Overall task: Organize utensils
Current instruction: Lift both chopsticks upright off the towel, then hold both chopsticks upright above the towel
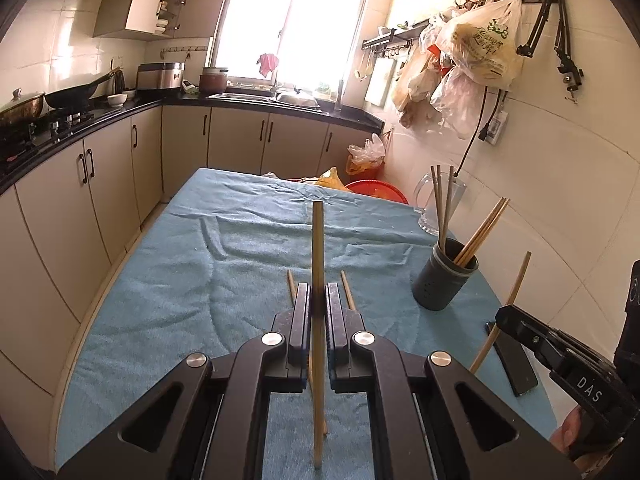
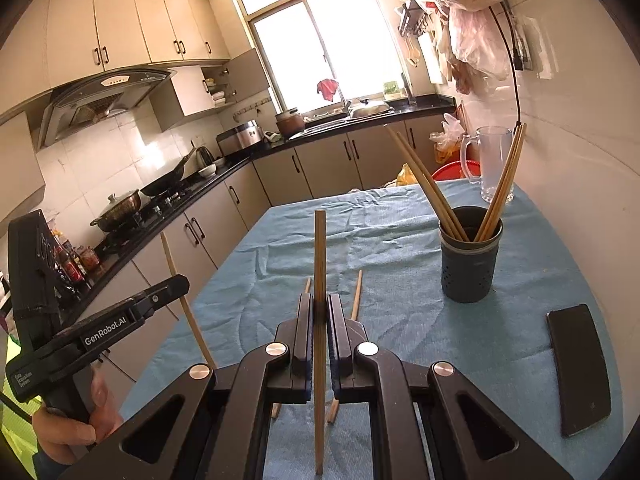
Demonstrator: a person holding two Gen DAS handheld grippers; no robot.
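The left gripper was seen clamped tight on a single wooden chopstick, which was held nearly upright between the pads, its top rising above the fingertips and its lower end hanging down past the jaws toward the near edge of the blue cloth. The right gripper was likewise closed firmly on a second chopstick, held upright in the same manner.

In the left wrist view, the right gripper was visible at the near right, with its chopstick tilted and gripped at about mid-length. In the right wrist view, the left gripper appeared at the near left, carried in a hand, its chopstick also slanted.

Two more chopsticks were left lying on the cloth just beyond the fingertips, partly hidden behind the jaws in both views. A dark grey utensil holder was placed on the right side of the table, already filled with several chopsticks leaning against its rim. A clear glass mug was set farther back, beside the wall, behind the holder. A black phone was lying flat on the cloth at the near right, apart from the holder.
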